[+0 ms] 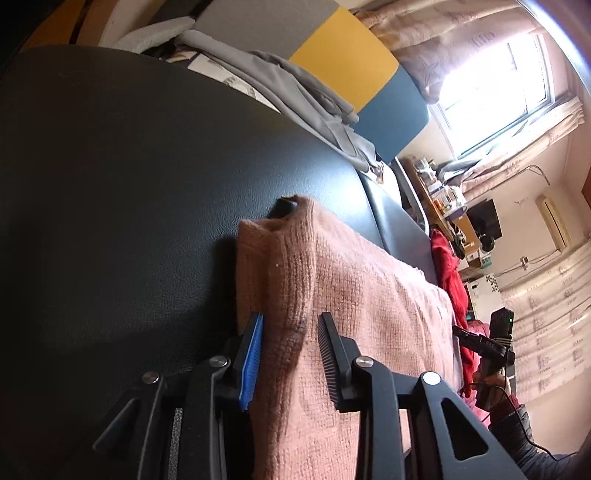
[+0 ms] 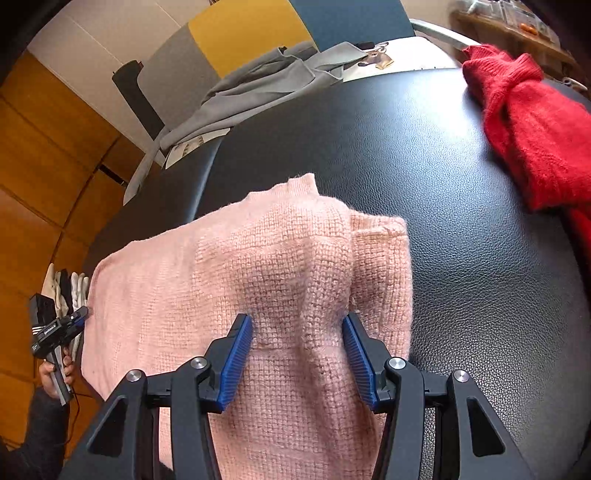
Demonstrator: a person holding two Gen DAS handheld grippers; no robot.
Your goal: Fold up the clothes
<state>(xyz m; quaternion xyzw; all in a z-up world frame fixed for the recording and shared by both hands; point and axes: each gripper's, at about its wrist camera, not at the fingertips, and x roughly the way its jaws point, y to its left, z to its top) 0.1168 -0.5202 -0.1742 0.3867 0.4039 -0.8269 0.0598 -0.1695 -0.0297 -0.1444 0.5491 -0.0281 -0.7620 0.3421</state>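
Both grippers pinch bunched folds of the pink knit sweater [image 2: 258,280] lying on the black padded counter [image 2: 443,184]: right gripper [image 2: 297,354] fingers and left gripper [image 1: 291,354] fingers each squeeze fabric. Only the right view shows the red sweater [image 2: 528,136] clearly; grey clothes [image 2: 258,85] sit at the far edge

**A sunlit room behind a dark surface**

A black leather-textured surface [image 2: 424,177] filled the foreground. Beyond it stood grey, yellow and blue panels [image 2: 255,33]. Orange wood panelling [image 2: 33,155] lined the left wall. A bright window [image 1: 491,85] with patterned curtains [image 1: 424,44] glared.
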